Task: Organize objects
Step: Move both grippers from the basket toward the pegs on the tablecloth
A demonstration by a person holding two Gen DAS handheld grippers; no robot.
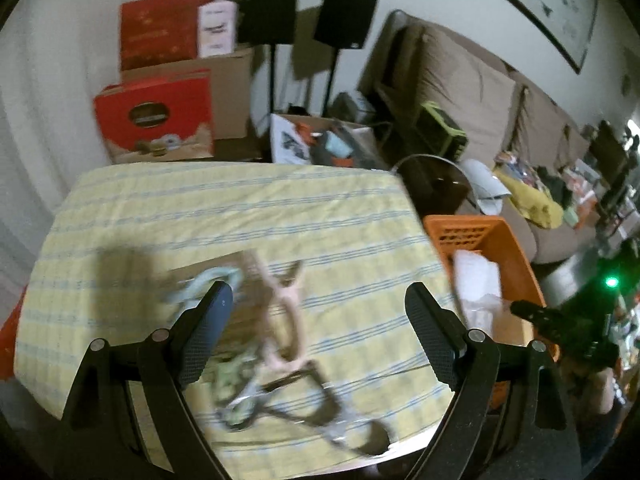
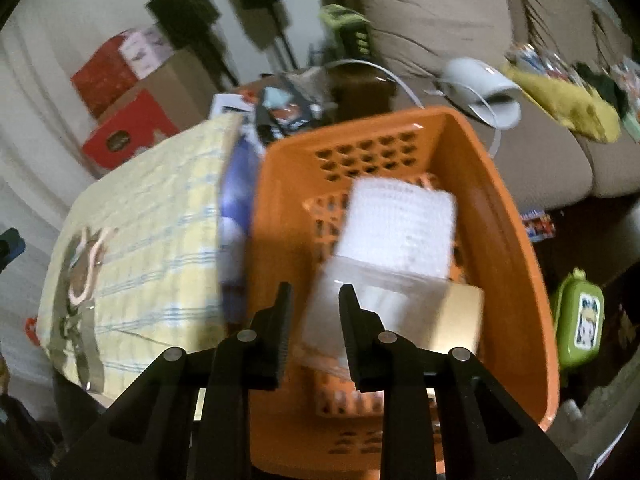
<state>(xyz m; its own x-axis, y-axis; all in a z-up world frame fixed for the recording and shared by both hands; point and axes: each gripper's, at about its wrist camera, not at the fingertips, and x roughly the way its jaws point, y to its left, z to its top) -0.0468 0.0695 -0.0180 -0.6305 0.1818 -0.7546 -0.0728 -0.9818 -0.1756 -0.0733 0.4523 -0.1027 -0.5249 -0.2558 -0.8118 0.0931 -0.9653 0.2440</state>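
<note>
Right gripper (image 2: 314, 312) over orange basket (image 2: 516, 216), clear bag (image 2: 332, 320) between its fingers

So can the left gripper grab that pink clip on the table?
Probably yes. The left gripper is open, pointing down over the yellow tablecloth, and the pink clip lies between its fingers with nothing on top, though the picture is blurry.

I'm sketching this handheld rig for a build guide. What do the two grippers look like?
Both are matte black. The left gripper has two broad fingers with fine-textured pads and round silver pivot pins. The right gripper has the same black linkage and silver pins, its pads ribbed along the inner edge. No cables or sleeves show.
</note>
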